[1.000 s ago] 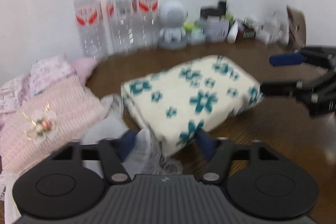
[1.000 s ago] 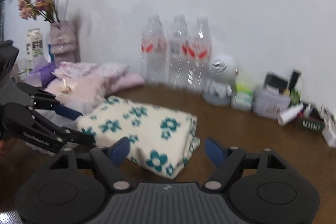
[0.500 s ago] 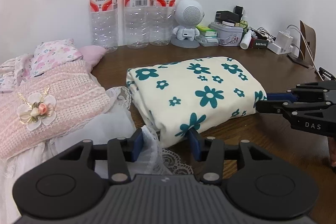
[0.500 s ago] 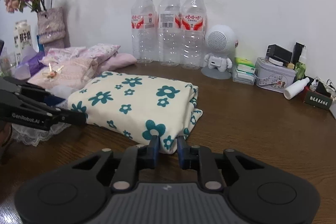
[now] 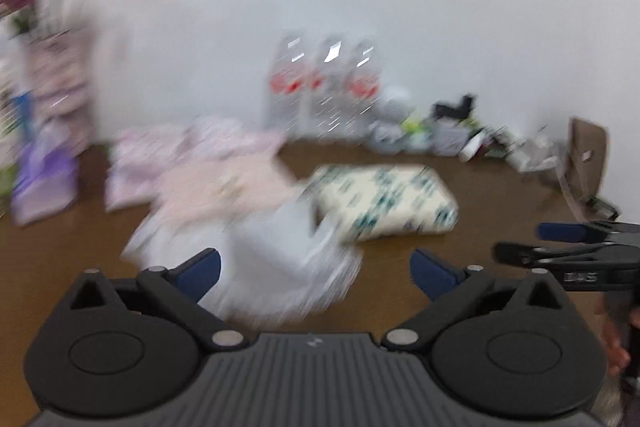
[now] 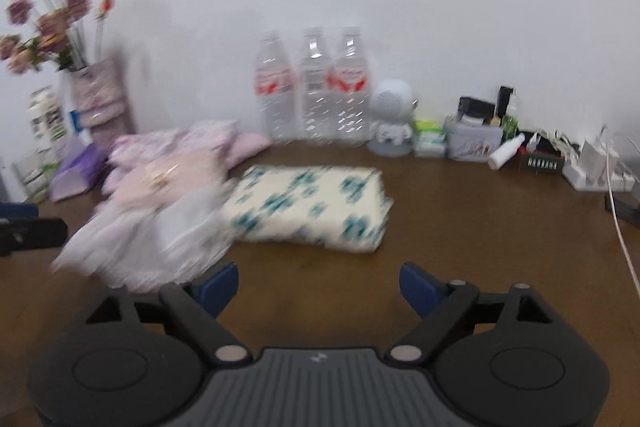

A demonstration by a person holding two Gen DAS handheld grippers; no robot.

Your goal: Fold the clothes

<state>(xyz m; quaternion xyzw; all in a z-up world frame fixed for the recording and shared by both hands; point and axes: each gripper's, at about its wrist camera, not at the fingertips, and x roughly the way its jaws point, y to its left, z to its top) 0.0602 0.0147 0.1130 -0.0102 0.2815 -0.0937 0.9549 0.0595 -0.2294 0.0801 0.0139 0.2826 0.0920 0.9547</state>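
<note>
Claws first, nearest the lens: the left gripper (image 5: 316, 269) has its jaws spreading wide, with nothing pinched between them, only blurred white lacy cloth (image 5: 276, 267) lying on the table beyond. The right gripper (image 6: 318, 283) is likewise opening, its blue pads well apart over bare brown table (image 6: 460, 227) and gripping nothing.

Past them lies the folded cream garment with teal flowers (image 6: 310, 207), flat on the table near its middle, its left edge touching or just under the white lace. Behind the lace sits a heap of pink clothes (image 6: 172, 163).

Farther back, along the wall, three clear water bottles (image 6: 314, 87) with red labels stand side by side; whether they hold water is too blurred to tell. Right of them come a small white robot figure (image 6: 392, 123), then a grey tin (image 6: 474, 143) with dark items resting on top. At far left a patterned vase (image 6: 102, 99) holds pink and purple flowers (image 6: 44, 15).
</note>
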